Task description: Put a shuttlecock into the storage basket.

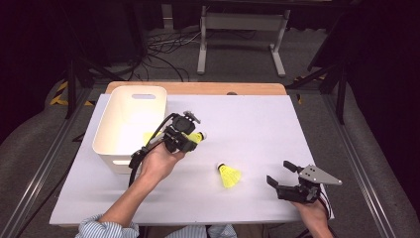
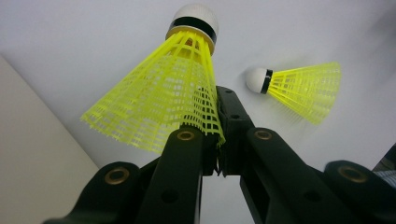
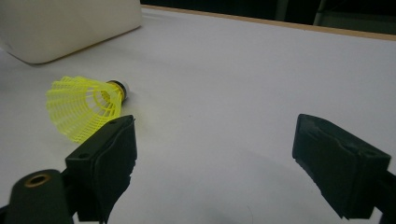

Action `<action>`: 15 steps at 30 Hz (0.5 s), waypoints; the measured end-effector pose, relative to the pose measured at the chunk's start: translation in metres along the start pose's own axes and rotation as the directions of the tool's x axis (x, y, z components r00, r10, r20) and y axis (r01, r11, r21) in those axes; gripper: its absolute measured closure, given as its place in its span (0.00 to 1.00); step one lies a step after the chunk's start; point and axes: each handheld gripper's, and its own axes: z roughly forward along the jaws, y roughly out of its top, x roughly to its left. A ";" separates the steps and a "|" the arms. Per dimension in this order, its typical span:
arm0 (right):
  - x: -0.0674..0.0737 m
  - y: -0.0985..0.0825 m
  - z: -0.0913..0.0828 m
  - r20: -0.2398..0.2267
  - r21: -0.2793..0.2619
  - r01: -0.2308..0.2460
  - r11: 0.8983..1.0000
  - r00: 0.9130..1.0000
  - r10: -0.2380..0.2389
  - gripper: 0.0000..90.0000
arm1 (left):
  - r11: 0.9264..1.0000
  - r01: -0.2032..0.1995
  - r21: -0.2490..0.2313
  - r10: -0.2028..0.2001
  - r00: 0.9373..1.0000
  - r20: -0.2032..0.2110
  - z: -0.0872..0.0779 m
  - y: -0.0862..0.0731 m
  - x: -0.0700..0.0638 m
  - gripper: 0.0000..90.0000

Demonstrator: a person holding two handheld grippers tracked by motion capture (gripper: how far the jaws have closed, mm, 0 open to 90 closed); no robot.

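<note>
Left tool clenched on shuttlecock skirt edge, seemingly thinly; may slip; right tool released.

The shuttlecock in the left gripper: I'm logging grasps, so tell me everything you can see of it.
The held shuttlecock has a neon-yellow, plastic-looking mesh skirt and a white rounded cap above a black band. The left gripper is shut on the skirt's rim, with the cap pointing away from the jaws. In the high view it is held beside the white bin, above the table. Only the jaws touch it.
</note>
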 end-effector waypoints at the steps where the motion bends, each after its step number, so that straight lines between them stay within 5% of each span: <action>1: 0.000 0.000 0.000 0.000 0.000 0.000 1.000 1.000 0.000 0.16 | 1.000 -0.002 0.000 0.002 1.000 -0.003 -0.002 0.001 0.001 0.98; 15: 0.000 0.000 0.000 0.000 0.000 0.000 1.000 1.000 0.000 0.16 | 1.000 0.005 -0.025 -0.004 1.000 0.009 -0.013 0.007 0.005 0.98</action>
